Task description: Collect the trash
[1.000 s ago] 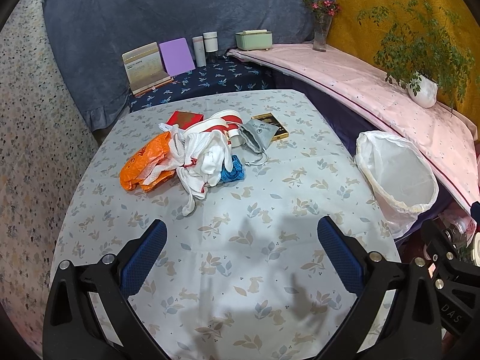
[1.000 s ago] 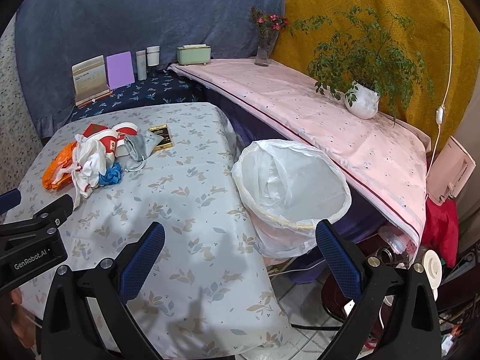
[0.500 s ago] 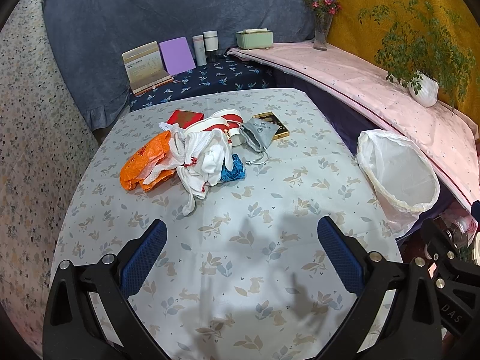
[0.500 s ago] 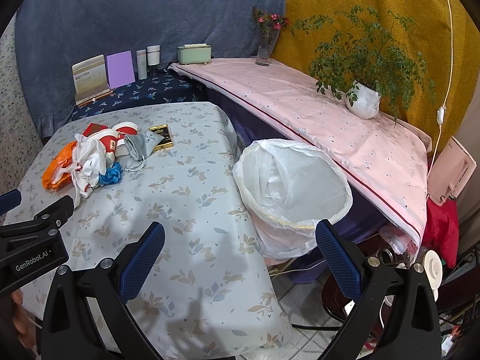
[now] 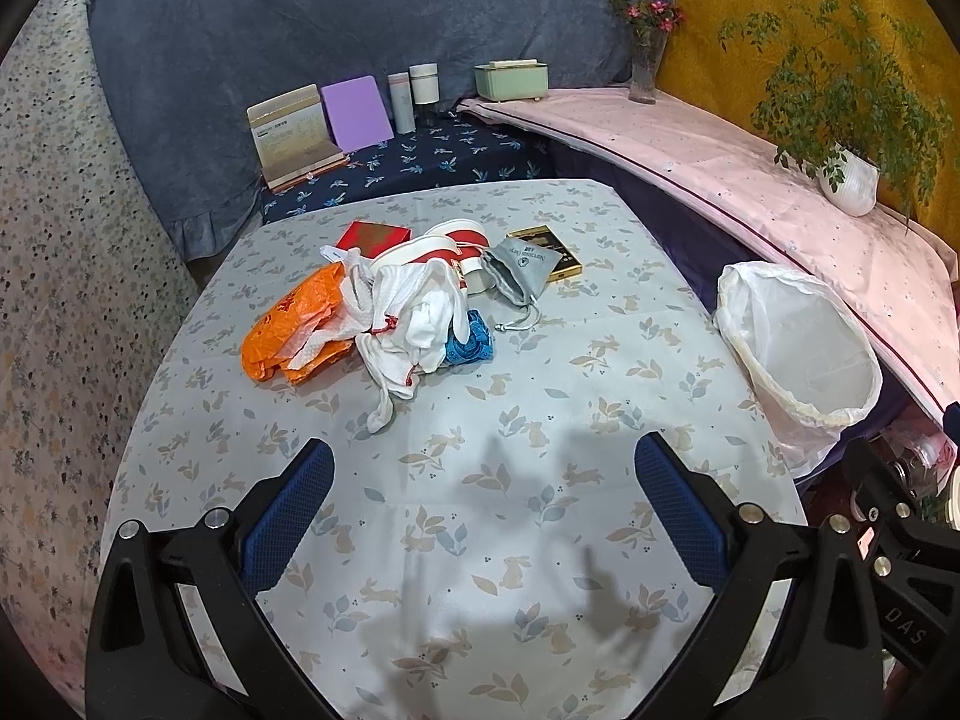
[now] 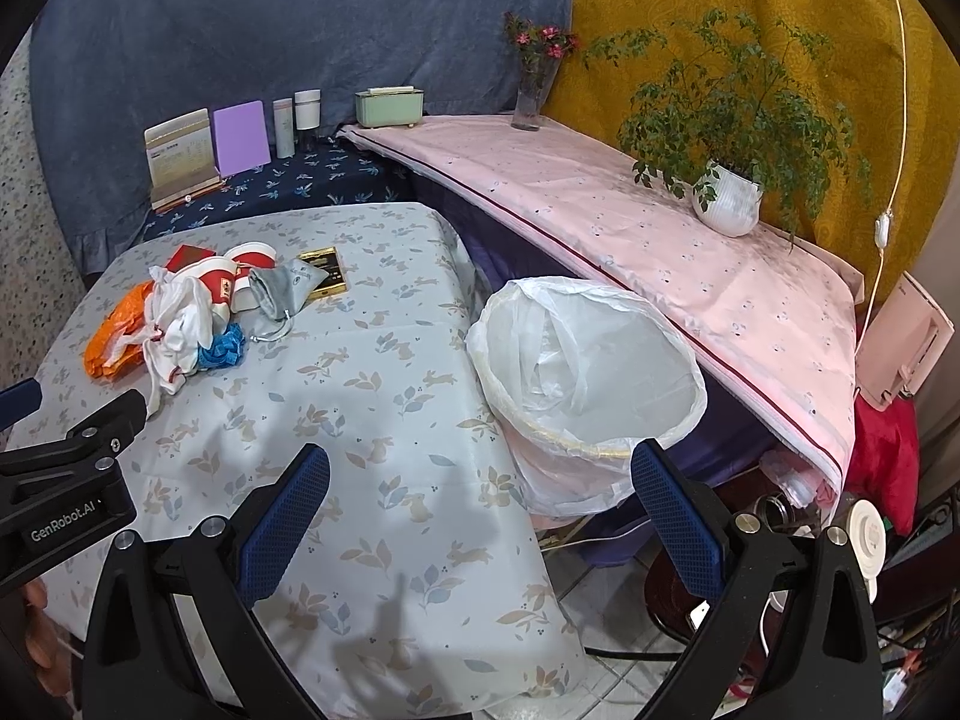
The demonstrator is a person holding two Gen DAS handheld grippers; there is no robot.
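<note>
Two grippers are held low over the near edge of the table (image 5: pixel 540 396), and neither has anything between its pads. The left gripper (image 5: pixel 483 516) is spread wide, with only patterned cloth seen in the gap; the right gripper (image 6: pixel 480 522) is spread equally wide and is aimed partly past the table's right edge.

The trash is gathered in one heap on the far left part of the table. An orange plastic bag (image 5: pixel 288 330) lies at the heap's left end, a crumpled white bag (image 5: pixel 414 312) sits in the middle, and a blue scrap (image 5: pixel 471 345) is tucked against its right side. Behind these, red-and-white paper cups (image 5: pixel 444 246), a grey drawstring pouch (image 5: pixel 516 267), a red box (image 5: pixel 372 234) and a dark gold-edged box (image 5: pixel 552 252) are grouped. The heap's long axis is judged to run left to right across the table.

From the left gripper, the heap lies ahead and slightly left, well apart from the fingertips. From the right gripper it lies far off to the left, so the left is judged the nearer one for a first pick. The lined bin (image 6: pixel 588 384) stands just beside the table's right edge, directly ahead of the right gripper and close to it; a handoff or a rightward carry is likely to be needed. No piece has yet been collected.
</note>
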